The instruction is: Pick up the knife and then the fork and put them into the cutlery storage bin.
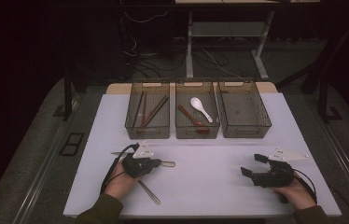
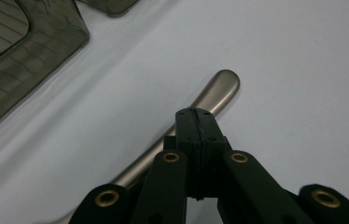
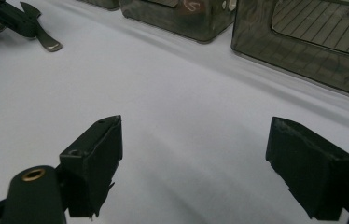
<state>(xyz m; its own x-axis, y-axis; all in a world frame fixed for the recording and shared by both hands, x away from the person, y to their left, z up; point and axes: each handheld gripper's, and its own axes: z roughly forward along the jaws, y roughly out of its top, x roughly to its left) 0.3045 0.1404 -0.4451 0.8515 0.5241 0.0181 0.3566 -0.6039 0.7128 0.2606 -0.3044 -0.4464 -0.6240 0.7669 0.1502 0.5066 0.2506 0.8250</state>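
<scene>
My left gripper is at the near left of the white table, jaws pressed together with nothing visible between the pads. A brushed-metal utensil handle lies on the table right under the jaws and sticks out past them; I cannot tell if they touch it. That gripper and the handle end also appear far off in the right gripper view. At the near right, my right gripper is held open over bare table.
Three smoky clear bins stand in a row at the back: the left bin holds chopsticks, the middle bin a white spoon and a red-brown spoon, the right bin nothing. Another metal utensil lies by the left hand.
</scene>
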